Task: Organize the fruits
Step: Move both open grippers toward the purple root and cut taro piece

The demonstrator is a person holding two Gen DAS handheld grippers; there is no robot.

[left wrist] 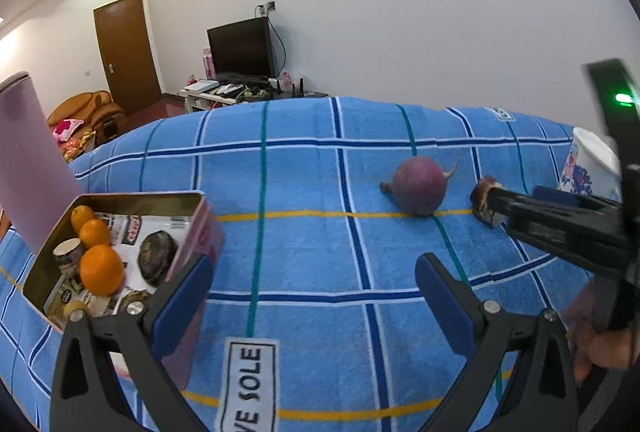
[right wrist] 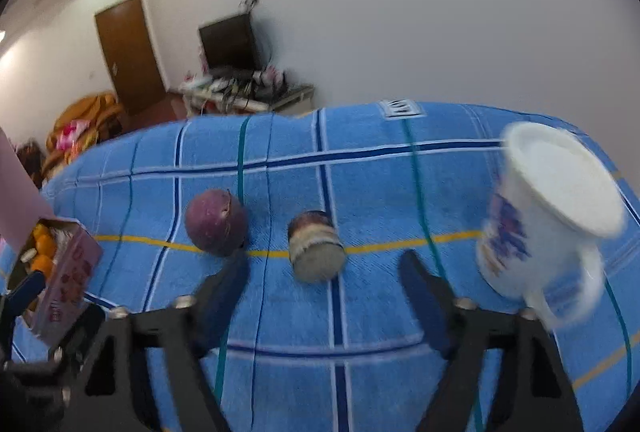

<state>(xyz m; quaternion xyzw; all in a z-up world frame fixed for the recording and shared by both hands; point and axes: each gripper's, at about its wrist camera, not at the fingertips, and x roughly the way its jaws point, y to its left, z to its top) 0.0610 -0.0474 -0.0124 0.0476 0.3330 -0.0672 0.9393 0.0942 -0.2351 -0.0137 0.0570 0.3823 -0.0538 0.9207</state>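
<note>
- Three oranges (left wrist: 100, 269) sat inside the open pink tin (left wrist: 202, 232) at the far left of the blue checked towel (left wrist: 304, 183), alongside a dark round fruit (left wrist: 157, 258) and a small paper-wrapped piece (left wrist: 68, 252); the tin's lid stood raised behind them.
- I had my left gripper (left wrist: 312, 290) beside that tin, jaws spread wide with nothing between them, its left finger just in front of the tin's near corner.
- Further right, a purple round fruit (left wrist: 419, 185) lay on the towel, apart from the tin, close to the yellow stripe.
- Next to it, a short brown cut piece (right wrist: 316, 246) lay on its side, pale cut face toward my right camera.
- My right gripper (right wrist: 324, 272) was at that piece, jaws partly open on either side of it; in the left view its tips sat right against the piece, but I could not tell whether the pads pressed on it.
- At the far right stood a white mug (right wrist: 548, 216) with a blue print, blurred.
</note>
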